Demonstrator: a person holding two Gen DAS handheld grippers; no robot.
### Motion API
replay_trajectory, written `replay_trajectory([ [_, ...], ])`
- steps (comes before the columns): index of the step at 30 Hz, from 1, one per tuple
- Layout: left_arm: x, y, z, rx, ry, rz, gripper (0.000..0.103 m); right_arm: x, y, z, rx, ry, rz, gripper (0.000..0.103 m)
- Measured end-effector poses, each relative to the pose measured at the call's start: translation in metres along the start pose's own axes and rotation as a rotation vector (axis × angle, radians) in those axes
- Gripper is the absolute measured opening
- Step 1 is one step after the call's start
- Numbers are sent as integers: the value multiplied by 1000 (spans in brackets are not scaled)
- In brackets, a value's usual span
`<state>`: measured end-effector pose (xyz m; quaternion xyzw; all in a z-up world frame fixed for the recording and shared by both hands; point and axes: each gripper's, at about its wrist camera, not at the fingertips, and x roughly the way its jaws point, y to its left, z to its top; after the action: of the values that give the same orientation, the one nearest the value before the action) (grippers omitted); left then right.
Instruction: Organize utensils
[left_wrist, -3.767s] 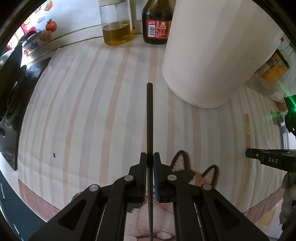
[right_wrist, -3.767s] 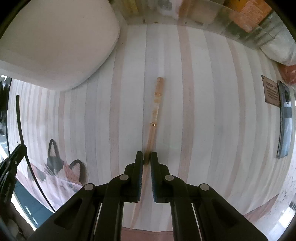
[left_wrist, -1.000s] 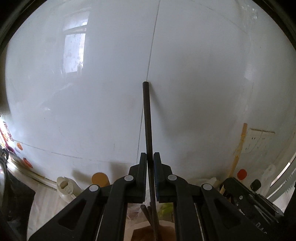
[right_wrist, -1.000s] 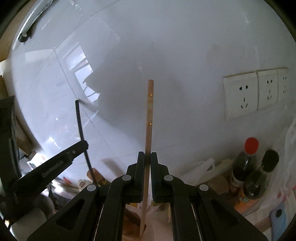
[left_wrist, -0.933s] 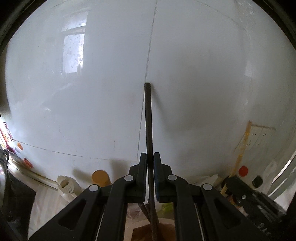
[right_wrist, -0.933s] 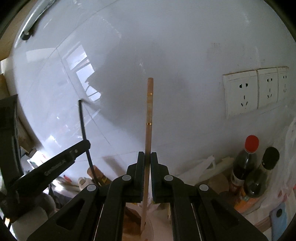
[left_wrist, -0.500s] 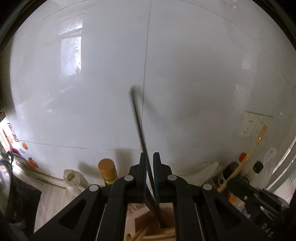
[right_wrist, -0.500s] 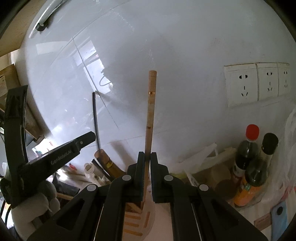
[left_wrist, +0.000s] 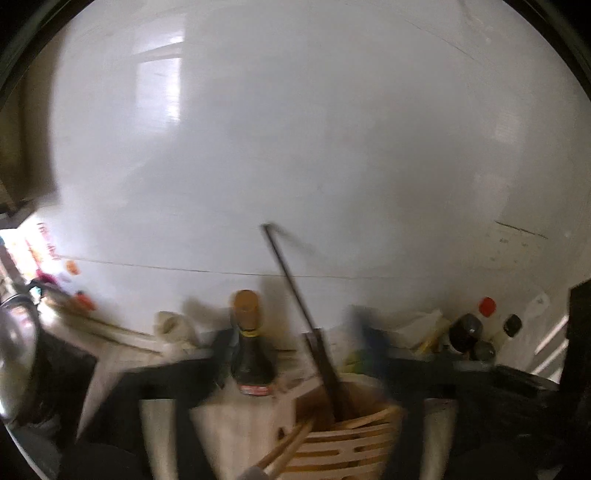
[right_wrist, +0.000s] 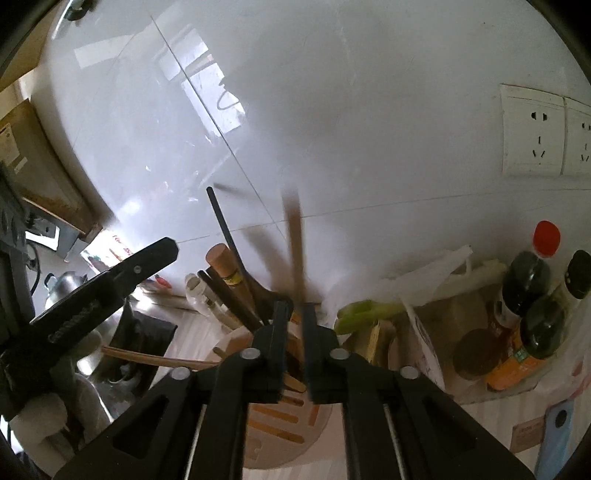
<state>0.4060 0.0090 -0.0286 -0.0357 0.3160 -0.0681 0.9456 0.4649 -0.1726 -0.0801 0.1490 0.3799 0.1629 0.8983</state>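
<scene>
A white utensil holder with wooden slats stands below both grippers with several utensils in it. The black chopstick stands loose in the holder, leaning left. My left gripper is open wide, its blurred fingers apart on either side of the chopstick. The wooden chopstick, blurred, stands in the holder between the fingers of my right gripper, whose jaws are slightly parted around it. The left gripper's finger shows at the left of the right wrist view.
A dark sauce bottle stands behind the holder. Two more bottles stand at the right beside a plastic bag with greens. The tiled wall with sockets is close behind. A kettle sits far left.
Both grippers have lowered to the holder. The left gripper has opened and the black chopstick stands free in the holder. The right jaws have parted and the wooden chopstick has slid down.
</scene>
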Motion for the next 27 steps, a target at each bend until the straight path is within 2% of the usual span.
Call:
replay_trajectory([
  [1,-7,6,0,-13,-12,13,103,-5,-1,1,9,-9,12,40],
  [2,-12,8,-1,-17,-17,23,103,-11,-1,1,13,-22,13,53],
  [6,-30,18,-10,-16,-8,93,103,-31,2,-2,-2,-55,-28,62],
  [7,-35,18,-15,-12,-9,106,103,-37,3,-3,-8,-63,-57,68],
  [11,-51,13,-38,27,11,175,103,-58,12,-18,-37,-85,-226,94],
  [13,-57,12,-49,29,31,181,103,-65,18,-32,-54,-77,-321,101],
  [15,-62,10,-59,32,51,186,103,-67,21,-44,-71,-61,-385,102],
  [21,-83,0,-76,33,75,225,103,-83,26,-66,-105,-55,-475,103],
  [27,-117,-3,-86,23,73,228,103,-119,42,-79,-134,-118,-497,103],
])
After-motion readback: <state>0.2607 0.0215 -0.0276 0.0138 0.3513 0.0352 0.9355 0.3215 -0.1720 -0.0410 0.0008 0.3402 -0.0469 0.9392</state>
